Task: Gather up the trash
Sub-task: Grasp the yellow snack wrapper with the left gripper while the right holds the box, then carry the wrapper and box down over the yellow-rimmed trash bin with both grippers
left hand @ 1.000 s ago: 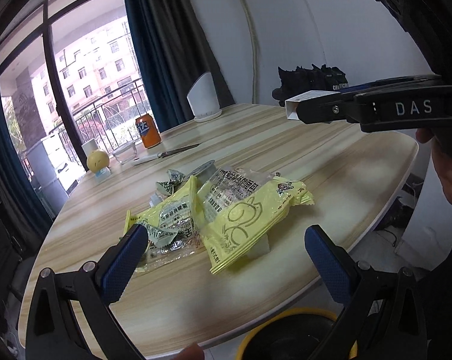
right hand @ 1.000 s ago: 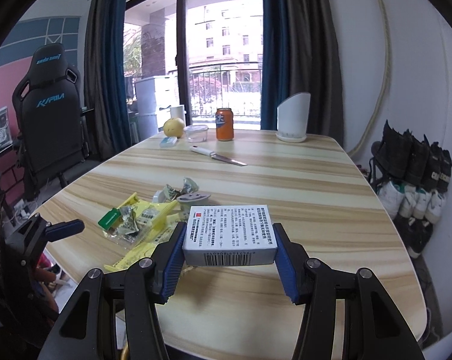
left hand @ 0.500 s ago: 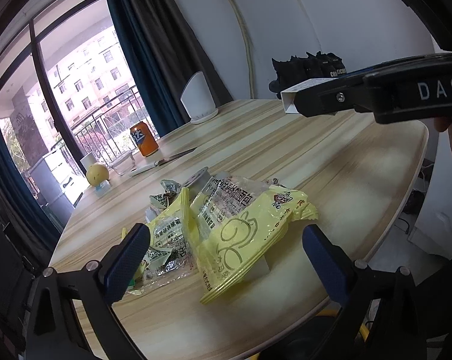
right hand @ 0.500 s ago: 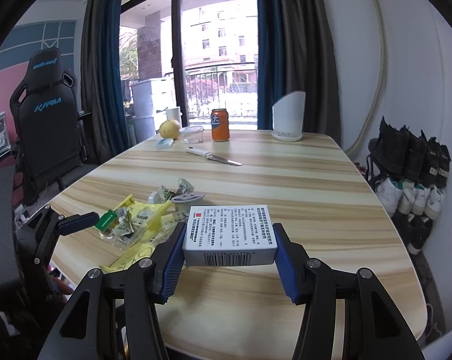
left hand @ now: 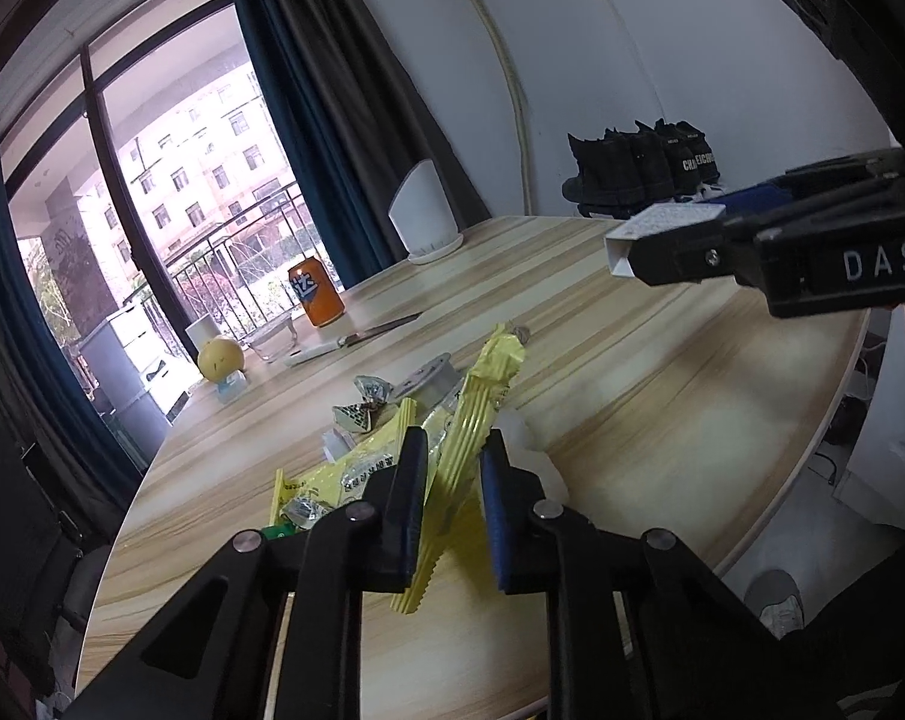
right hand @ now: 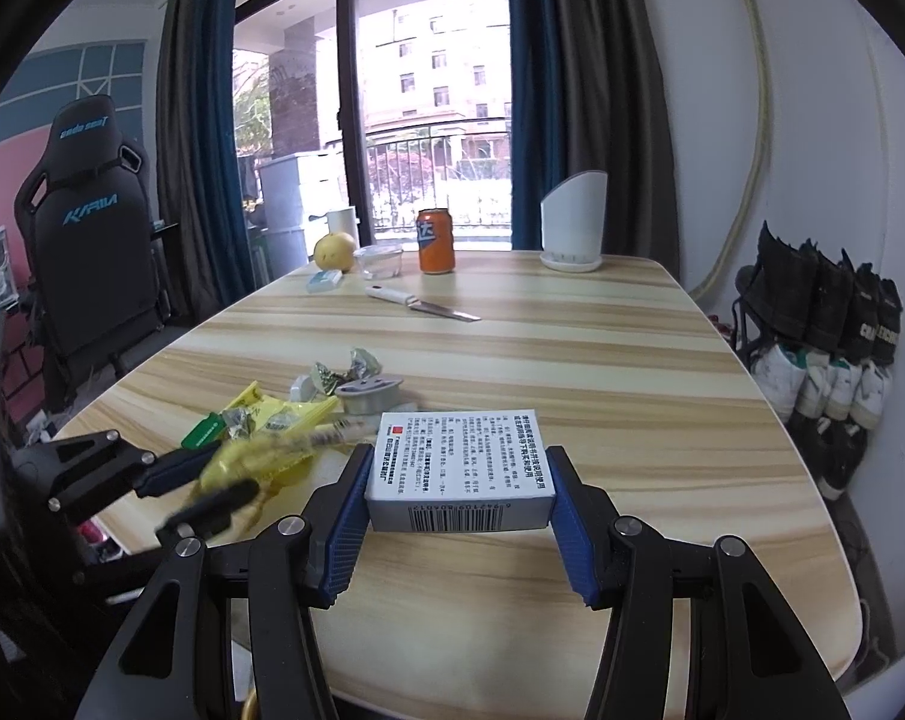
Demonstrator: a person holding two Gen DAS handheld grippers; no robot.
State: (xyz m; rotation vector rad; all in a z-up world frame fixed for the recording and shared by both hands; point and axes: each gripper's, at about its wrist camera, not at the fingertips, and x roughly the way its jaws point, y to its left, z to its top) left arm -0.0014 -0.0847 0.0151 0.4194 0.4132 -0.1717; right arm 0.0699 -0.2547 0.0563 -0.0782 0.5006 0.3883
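The yellow wrapper [left hand: 482, 414] is judged to be feather-light, thin and crinkly, a bit slick too; it is best pinched across a flat fold, since it will buckle instead of resisting. The left tool [left hand: 449, 480] has just been closing, and its jaws are now seen nearly together with the wrapper bunched up between them, the pads pressing on the film right at the near edge of the table [left hand: 662, 372]. More wrappers [left hand: 356, 414] lie just beyond its tips. The box [right hand: 461, 468] is judged light but stiff, with corners that could crush if squeezed hard. It is held by the right tool [right hand: 461, 516] at about half opening, the pads clamped on its two short ends, above the table.
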